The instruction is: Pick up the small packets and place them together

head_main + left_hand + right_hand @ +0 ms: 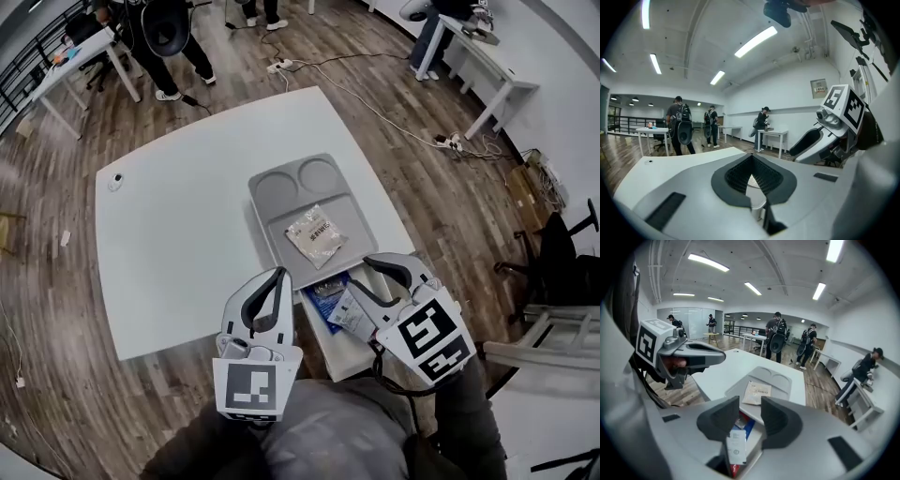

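A grey tray [272, 211] [787, 380] sits on the white table [169, 244]. A beige packet [317, 234] [757, 392] lies in its large compartment. By the tray's near edge lies a blue packet [325, 295] [749, 423]. My right gripper [361, 274] [750, 404] hovers above that edge, pointing down, jaws apart. A small white packet [349, 314] [736, 447] hangs against the inner side of its left jaw, and the other jaw stands clear of it. My left gripper [279, 274] [751, 157] is left of the tray, nearly level, its tips together with nothing held.
A white ledge [352, 354] juts out below the tray at the table's near edge. A small round object [115, 181] sits at the table's far left. Around it are wooden floor, cables [375, 103], other desks [487, 66], a black chair [562, 253] and people standing.
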A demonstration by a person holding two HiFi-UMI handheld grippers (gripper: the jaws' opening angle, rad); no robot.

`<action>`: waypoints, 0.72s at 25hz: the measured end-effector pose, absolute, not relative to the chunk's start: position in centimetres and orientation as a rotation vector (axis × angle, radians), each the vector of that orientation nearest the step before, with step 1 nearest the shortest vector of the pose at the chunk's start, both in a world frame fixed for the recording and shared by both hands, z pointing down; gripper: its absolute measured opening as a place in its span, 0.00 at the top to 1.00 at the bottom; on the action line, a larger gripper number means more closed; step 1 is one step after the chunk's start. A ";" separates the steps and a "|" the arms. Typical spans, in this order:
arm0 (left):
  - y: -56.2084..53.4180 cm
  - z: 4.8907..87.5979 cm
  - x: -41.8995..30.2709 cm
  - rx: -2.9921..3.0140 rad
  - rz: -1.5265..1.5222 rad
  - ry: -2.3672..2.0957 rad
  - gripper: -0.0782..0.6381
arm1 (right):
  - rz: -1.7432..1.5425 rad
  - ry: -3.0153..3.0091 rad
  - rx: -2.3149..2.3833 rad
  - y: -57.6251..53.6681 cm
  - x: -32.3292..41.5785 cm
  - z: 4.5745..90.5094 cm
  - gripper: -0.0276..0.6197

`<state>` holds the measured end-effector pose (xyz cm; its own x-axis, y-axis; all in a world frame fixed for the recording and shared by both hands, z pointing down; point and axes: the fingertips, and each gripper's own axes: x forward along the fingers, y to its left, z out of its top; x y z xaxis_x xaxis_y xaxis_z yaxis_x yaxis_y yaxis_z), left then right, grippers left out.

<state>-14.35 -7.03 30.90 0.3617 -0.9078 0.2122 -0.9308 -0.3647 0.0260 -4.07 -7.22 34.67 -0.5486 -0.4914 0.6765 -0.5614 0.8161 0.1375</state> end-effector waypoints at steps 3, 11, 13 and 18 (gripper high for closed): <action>-7.0 31.1 -12.2 2.525 0.257 -1.600 0.90 | 0.198 -2.224 0.753 -4.9 -2.4 36.6 0.73; -6.8 32.6 -9.7 2.578 0.322 -1.499 0.90 | 0.269 -2.113 0.595 -0.6 -2.3 43.3 0.72; -6.9 32.5 -9.5 2.573 0.326 -1.511 0.90 | 0.251 -2.078 0.552 -0.5 -2.4 44.6 0.69; -7.5 33.3 -10.7 2.529 0.350 -1.546 0.90 | 0.237 -2.038 0.422 -0.5 -3.4 47.1 0.60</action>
